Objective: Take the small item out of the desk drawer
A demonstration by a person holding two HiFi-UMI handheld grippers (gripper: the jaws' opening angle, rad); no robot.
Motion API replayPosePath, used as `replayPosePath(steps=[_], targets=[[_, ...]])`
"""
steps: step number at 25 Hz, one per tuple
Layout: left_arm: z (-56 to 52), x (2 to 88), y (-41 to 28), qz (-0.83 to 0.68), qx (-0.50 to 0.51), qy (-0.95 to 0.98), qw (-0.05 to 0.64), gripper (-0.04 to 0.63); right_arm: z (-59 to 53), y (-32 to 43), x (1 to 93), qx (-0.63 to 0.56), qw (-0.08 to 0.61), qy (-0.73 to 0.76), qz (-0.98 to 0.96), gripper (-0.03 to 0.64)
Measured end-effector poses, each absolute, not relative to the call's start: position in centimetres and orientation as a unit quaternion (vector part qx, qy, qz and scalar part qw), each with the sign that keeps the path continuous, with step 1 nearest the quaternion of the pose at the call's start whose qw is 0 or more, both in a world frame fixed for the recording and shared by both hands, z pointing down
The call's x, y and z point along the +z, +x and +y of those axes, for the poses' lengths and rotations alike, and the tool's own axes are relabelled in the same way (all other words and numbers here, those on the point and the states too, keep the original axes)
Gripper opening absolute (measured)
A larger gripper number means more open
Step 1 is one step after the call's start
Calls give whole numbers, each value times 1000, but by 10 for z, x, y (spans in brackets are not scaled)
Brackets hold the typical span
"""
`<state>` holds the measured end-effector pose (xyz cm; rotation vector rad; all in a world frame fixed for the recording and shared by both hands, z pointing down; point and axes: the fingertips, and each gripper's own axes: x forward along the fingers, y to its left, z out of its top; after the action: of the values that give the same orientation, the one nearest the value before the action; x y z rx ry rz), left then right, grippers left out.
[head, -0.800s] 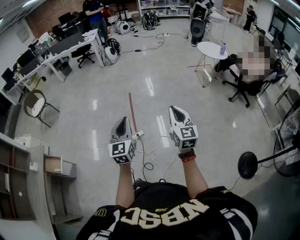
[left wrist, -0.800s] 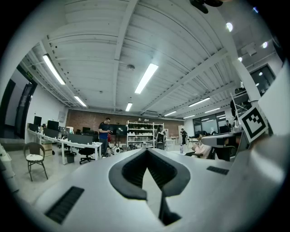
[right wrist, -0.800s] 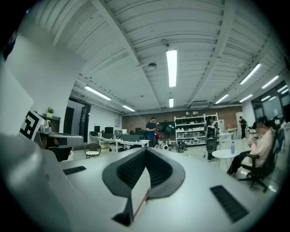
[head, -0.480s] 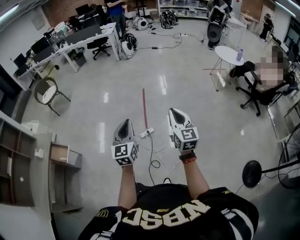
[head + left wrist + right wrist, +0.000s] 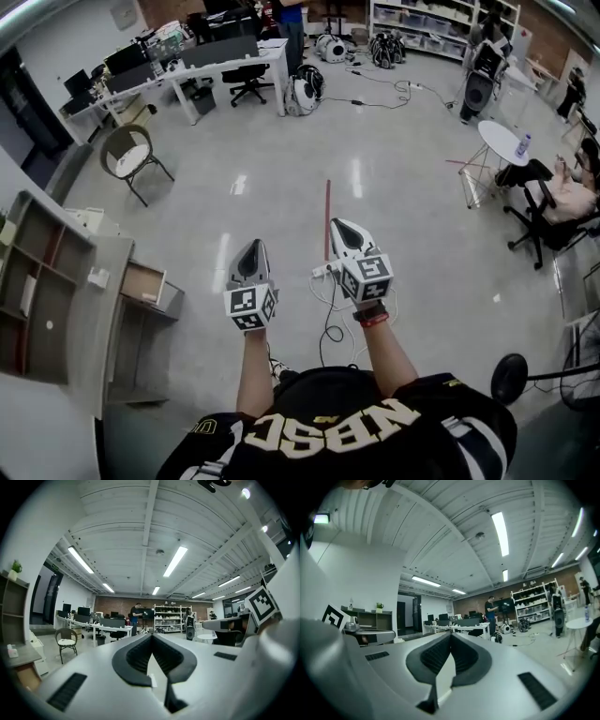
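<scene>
Desk drawer (image 5: 142, 281) stands open, tan inside, contents unclear. Only the head view looks in; left gripper (image 5: 251, 247) and right gripper (image 5: 340, 226) jaws together, empty

Bare floor (image 5: 281, 187) lies open from 11 to 1 o'clock. At 9 o'clock stands the desk (image 5: 112, 323), its drawer (image 5: 142, 283) jutting out. Cables (image 5: 330, 323) trail close in at 12.
</scene>
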<state>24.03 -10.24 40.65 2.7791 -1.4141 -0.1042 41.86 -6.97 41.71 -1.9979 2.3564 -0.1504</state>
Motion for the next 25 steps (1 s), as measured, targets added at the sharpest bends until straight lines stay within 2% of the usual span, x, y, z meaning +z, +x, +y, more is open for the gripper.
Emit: replayPosePath(steps=[15,25], targets=[[-182,424,-19,-595,-33,803,8,15,-209,150,438,-48,-16,-516,855,-2],[-162,446,-184,-706,-44,706,30,14,-230,-33,453,-52,-54,-378,923,-5]])
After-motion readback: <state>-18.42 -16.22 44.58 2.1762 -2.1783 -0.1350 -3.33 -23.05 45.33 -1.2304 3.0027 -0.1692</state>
